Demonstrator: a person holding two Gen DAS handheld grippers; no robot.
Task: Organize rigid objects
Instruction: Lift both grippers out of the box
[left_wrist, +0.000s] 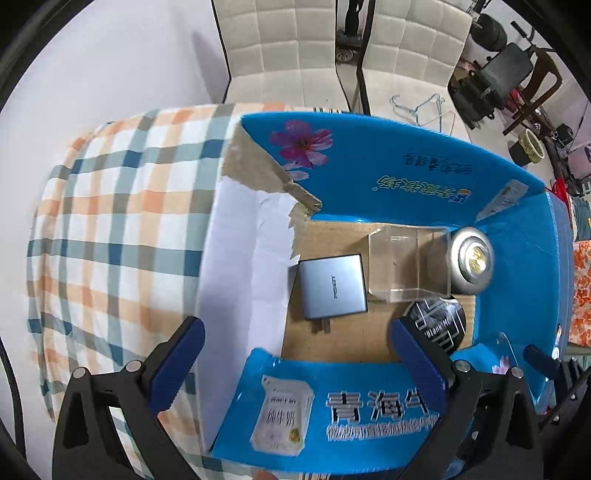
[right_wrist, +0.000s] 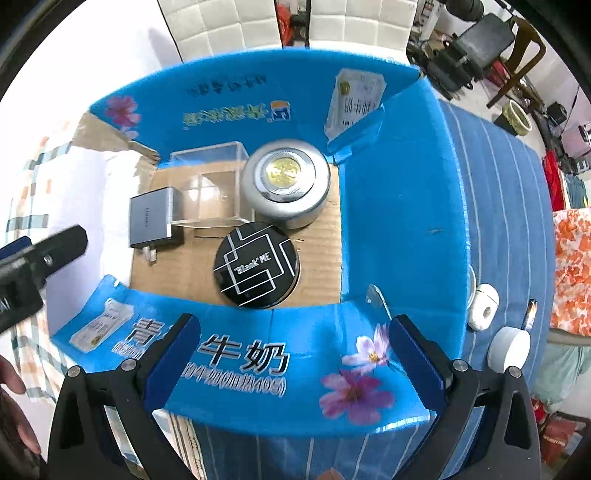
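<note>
We look straight down into an open blue cardboard box with printed flowers and white lettering (right_wrist: 388, 206), its flaps folded outward. On its brown corrugated floor sit four things. A flat grey square charger with plug prongs (right_wrist: 151, 221) lies at the left of the floor, close to the torn white-lined left flap. A clear acrylic cube (right_wrist: 208, 184) stands just right of it, touching or nearly touching. A round silver tin with a gold centre (right_wrist: 286, 184) fills the floor's upper right corner, against the far wall. A round black tin with white line pattern (right_wrist: 256, 266) lies below it, near the front wall, its rim overlapping the silver tin's base in our view.

Bare floor remains at the lower left and along the right wall.

Our left gripper (left_wrist: 295, 365) hangs over the box's near flap, jaws spread fully, nothing between them. Our right gripper (right_wrist: 291, 363) hangs likewise over the near flap, jaws wide and empty.

Right of the box, on blue striped cloth (right_wrist: 509, 221), lie a white oval case (right_wrist: 482, 312) and a white round lid (right_wrist: 508, 349). Checked orange-and-blue cloth (left_wrist: 110, 221) spreads to the left.
</note>
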